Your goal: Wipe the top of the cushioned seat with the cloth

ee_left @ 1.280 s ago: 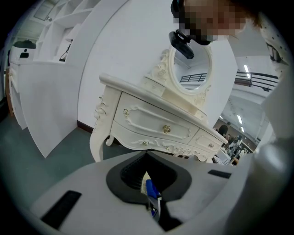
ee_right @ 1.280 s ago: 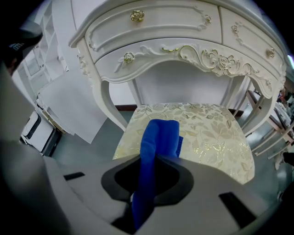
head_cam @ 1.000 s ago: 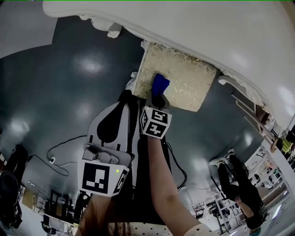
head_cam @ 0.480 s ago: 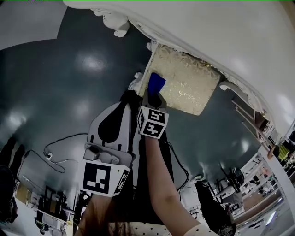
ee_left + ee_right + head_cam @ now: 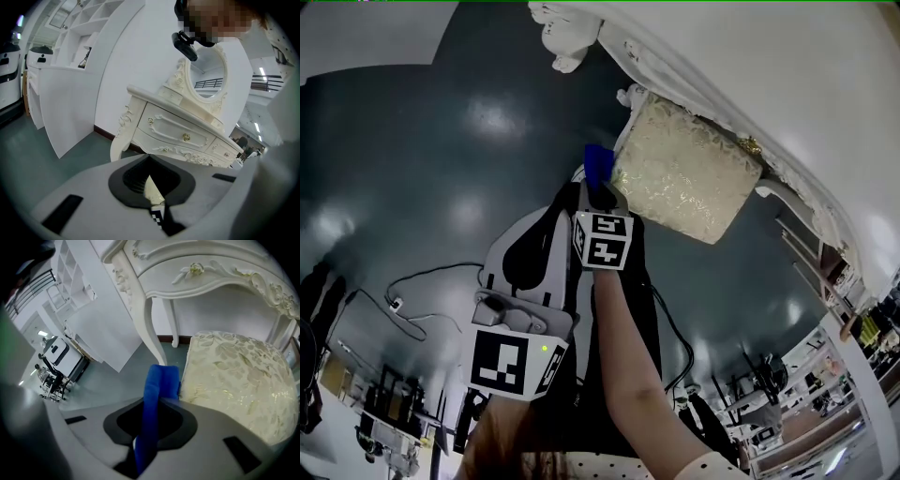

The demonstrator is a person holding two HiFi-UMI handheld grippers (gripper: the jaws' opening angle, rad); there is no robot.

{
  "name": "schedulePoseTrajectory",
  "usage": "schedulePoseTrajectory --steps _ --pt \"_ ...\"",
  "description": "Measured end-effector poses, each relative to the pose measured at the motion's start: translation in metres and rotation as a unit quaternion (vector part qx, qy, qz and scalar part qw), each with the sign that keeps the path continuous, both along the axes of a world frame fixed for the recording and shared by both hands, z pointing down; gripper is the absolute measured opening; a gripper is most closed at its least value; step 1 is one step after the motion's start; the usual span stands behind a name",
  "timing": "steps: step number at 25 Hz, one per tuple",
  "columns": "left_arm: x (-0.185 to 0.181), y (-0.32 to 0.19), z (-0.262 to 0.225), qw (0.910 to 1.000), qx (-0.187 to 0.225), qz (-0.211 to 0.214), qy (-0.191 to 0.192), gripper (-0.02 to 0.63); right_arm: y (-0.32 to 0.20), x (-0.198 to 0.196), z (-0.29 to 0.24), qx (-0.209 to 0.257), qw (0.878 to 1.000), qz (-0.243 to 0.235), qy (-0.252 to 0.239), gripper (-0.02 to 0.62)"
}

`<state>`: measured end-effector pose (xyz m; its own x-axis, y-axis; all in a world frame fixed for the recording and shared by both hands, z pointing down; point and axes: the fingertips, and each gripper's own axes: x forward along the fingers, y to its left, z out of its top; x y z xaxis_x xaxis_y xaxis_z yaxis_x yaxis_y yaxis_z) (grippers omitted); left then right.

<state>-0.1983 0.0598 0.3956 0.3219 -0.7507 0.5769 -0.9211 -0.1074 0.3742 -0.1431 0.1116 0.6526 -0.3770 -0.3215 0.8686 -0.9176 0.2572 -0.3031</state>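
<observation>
R gripper (image 5: 154, 404) is clamped on the blue cloth (image 5: 159, 380). The cloth is folded narrow and stands up out of the jaws. It's off the seat (image 5: 234, 371) right now, just beside the seat's left edge and over the floor (image 5: 441, 141). Can't tell if it touches the edge.

The seat has a cream cushion w/ a gold leaf pattern. It sits tucked partly under the white carved dresser (image 5: 197, 268), by one curved leg (image 5: 152, 329).

From overhead, the person's bare forearm (image 5: 628, 375) runs up to the R gripper's marker cube (image 5: 605, 241), w/ the cloth poking out past it toward the seat's near-left corner.

L gripper (image 5: 152, 190) is held back, lower and to the left, well clear of the seat. Its jaws are all but together w/ only a sliver between and nothing in it. It faces the dresser front and oval mirror (image 5: 206, 77).

A cable (image 5: 412, 300) trails on the floor at left.
</observation>
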Motion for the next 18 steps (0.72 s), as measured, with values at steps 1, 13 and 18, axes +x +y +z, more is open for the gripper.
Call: schedulePoseTrajectory --steps 1,13,18 --pt "-0.003 0.000 0.000 1.0000 0.000 -0.004 -0.001 -0.002 0.002 -0.003 0.005 -0.007 1.000 -0.003 0.005 0.057" --pt "-0.021 0.006 0.003 0.9995 -0.002 -0.030 -0.010 -0.002 0.005 -0.011 0.019 -0.020 0.999 -0.021 0.020 0.057" --pt "-0.013 0.012 -0.003 0.9994 -0.002 -0.030 -0.014 -0.002 0.003 -0.009 0.013 -0.011 1.000 -0.027 0.013 0.057"
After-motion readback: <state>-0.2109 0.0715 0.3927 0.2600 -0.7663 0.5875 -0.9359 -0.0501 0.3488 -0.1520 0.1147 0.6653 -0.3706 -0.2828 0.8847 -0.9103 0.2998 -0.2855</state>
